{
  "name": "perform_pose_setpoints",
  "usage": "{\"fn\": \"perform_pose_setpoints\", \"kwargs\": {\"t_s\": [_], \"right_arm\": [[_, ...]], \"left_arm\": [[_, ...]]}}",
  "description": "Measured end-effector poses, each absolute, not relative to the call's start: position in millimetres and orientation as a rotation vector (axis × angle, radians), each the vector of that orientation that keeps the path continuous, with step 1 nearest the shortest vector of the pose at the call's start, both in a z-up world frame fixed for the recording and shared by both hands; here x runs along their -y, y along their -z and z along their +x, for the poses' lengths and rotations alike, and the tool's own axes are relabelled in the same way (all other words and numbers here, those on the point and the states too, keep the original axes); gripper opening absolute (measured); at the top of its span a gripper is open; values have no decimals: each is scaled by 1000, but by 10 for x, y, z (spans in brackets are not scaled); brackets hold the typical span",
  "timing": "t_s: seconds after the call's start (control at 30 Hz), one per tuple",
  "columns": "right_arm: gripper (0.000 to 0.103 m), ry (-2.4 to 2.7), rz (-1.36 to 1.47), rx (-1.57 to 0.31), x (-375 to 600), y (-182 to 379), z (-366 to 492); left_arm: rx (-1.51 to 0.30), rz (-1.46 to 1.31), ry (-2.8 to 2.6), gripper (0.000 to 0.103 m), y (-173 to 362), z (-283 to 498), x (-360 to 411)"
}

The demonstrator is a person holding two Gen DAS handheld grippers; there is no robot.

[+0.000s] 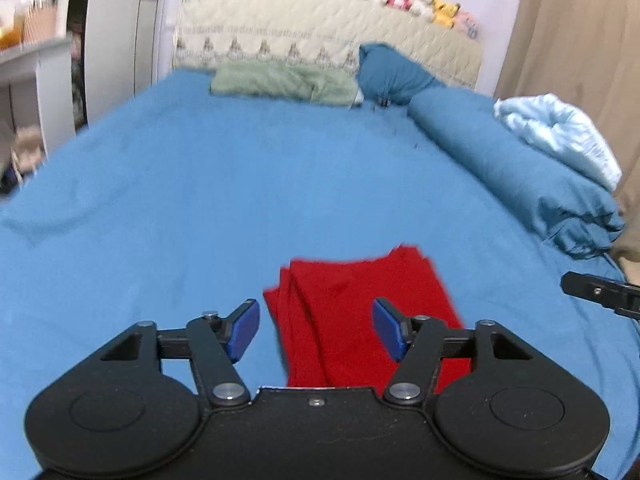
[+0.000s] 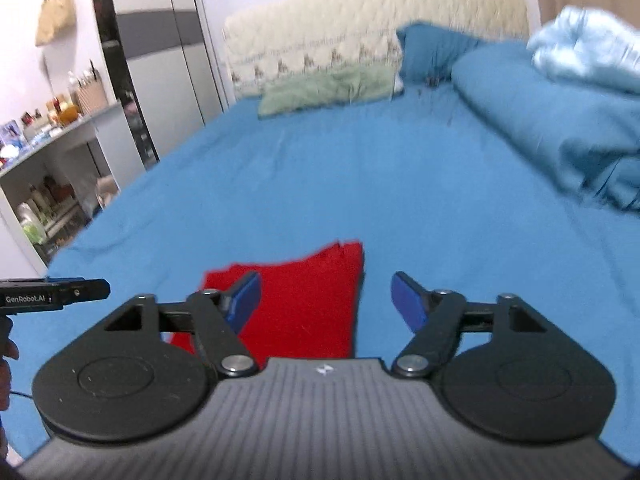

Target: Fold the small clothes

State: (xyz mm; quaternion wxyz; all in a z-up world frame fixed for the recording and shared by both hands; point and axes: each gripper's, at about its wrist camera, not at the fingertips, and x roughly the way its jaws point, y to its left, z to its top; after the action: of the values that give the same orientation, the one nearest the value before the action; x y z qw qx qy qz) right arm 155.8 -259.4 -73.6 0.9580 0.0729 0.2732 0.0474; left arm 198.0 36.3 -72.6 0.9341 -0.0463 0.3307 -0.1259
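Observation:
A small red garment (image 1: 352, 312) lies folded in layers on the blue bed sheet (image 1: 200, 184). My left gripper (image 1: 316, 330) hangs above its near end, open, its blue pads (image 1: 244, 332) clear of the cloth with nothing between them. In the right wrist view the same red garment (image 2: 304, 304) lies below and left of centre. My right gripper (image 2: 326, 300) stands wide open above it and holds nothing. The other gripper's black body shows at each view's edge (image 1: 600, 292) (image 2: 52, 292).
At the bed's head lie a green folded cloth (image 1: 284, 82) and a teal pillow (image 1: 392, 74). A rolled blue duvet (image 1: 520, 168) and a pale blue quilt (image 1: 560, 132) lie along the right side. Shelves with bottles (image 2: 48, 196) stand left of the bed.

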Motion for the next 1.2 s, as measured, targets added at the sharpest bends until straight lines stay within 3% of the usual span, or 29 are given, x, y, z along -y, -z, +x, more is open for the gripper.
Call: {"fn": "perform_pose_setpoints", "kwargs": {"t_s": [0.03, 0.13, 0.3, 0.53, 1.2], "right_arm": [[103, -93, 145, -543, 2585, 588, 1426], [103, -74, 119, -509, 2535, 173, 968], [103, -31, 56, -548, 2422, -215, 264], [103, 27, -1, -635, 2224, -171, -528], [103, 74, -14, -743, 2039, 353, -1115]], "left_arm": [[-661, -83, 258, 79, 560, 1852, -357], [-618, -67, 248, 102, 101, 1405, -342], [-590, -44, 195, 103, -288, 620, -320], [-595, 5, 115, 103, -314, -216, -295], [-689, 62, 84, 103, 181, -808, -94]]}}
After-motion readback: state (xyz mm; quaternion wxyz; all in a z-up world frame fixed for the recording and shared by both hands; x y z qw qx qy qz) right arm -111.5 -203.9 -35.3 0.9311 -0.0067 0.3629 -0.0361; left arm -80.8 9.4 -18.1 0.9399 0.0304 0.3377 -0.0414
